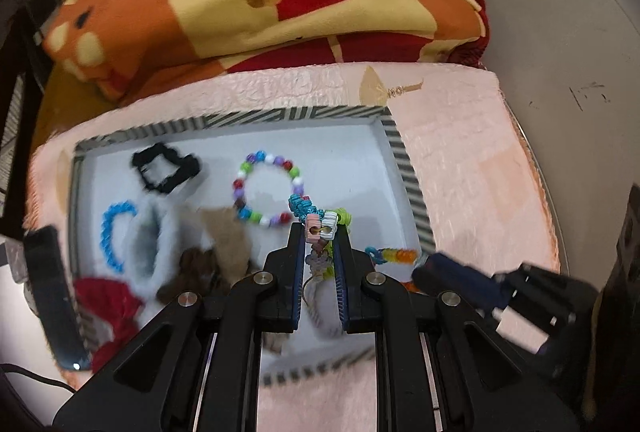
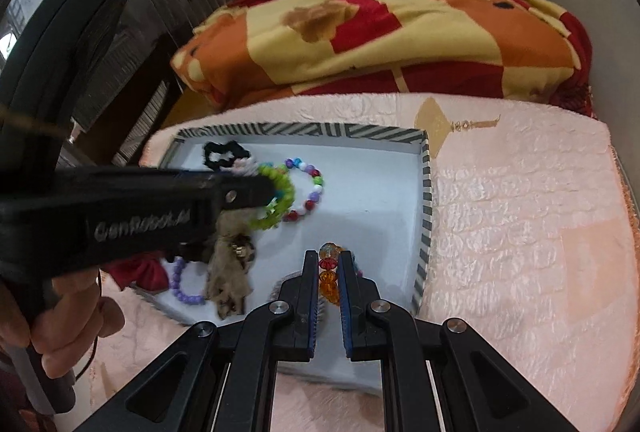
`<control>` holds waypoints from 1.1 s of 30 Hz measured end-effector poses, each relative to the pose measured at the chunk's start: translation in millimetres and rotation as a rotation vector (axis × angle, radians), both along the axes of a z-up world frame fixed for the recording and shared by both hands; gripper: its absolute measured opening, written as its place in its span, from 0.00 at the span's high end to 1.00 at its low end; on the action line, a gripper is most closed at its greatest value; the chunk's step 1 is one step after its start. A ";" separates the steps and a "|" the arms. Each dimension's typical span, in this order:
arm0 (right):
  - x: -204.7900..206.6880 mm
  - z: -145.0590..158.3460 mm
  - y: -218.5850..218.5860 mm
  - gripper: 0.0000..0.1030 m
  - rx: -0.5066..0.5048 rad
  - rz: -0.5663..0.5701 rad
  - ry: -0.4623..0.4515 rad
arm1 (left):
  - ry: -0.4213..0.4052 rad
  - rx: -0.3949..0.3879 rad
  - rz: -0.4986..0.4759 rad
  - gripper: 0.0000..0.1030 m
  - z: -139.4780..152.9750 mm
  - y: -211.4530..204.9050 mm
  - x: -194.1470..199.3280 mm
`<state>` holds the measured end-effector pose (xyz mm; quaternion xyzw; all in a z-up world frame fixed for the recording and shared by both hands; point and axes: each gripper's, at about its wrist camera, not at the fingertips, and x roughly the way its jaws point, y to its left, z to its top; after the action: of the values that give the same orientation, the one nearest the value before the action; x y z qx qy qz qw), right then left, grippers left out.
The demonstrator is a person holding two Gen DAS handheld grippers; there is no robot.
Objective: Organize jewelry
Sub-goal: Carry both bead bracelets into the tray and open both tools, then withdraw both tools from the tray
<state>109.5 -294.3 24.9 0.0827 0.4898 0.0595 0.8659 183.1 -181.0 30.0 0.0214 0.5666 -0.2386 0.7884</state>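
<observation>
A shallow white tray with a striped rim [image 1: 404, 160] [image 2: 426, 192] lies on a pink cover. My left gripper [image 1: 319, 232] is shut on a multicolour spiral coil bracelet [image 1: 308, 208], held above the tray; in the right wrist view its green coils [image 2: 280, 200] hang from the left gripper [image 2: 260, 188]. My right gripper [image 2: 329, 264] is shut on an orange and red bead bracelet [image 2: 329, 274] at the tray's near right; it also shows in the left wrist view [image 1: 394, 256]. A multicolour bead bracelet [image 1: 266, 188] [image 2: 308, 192] lies in the tray's middle.
In the tray lie a black scrunchie [image 1: 164, 168], a blue coil band [image 1: 114, 232], a white fluffy scrunchie [image 1: 150, 252], a brown one [image 1: 200, 272], a red one [image 1: 108, 296] and a purple bead bracelet [image 2: 180, 284]. A folded orange and red blanket [image 1: 260, 0] lies behind.
</observation>
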 end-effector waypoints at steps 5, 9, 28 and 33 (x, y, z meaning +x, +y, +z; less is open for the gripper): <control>20.1 -20.4 -17.1 0.92 -0.035 -0.043 0.048 | 0.057 -0.003 -0.008 0.88 -21.4 -19.8 28.3; 28.2 -29.8 -24.2 0.92 -0.059 -0.073 0.057 | 0.079 0.017 -0.020 0.88 -38.1 -32.3 43.0; -6.8 -23.4 -18.3 0.69 -0.015 -0.136 0.026 | 0.130 0.004 0.024 0.51 -47.4 -19.4 53.4; -20.0 -18.3 -14.1 0.63 -0.018 -0.167 0.004 | 0.048 0.062 0.066 0.50 -28.1 3.6 30.6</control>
<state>89.4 -308.4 6.6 0.1156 0.4836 -0.0177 0.8675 213.6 -177.5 1.9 0.0216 0.5927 -0.1950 0.7812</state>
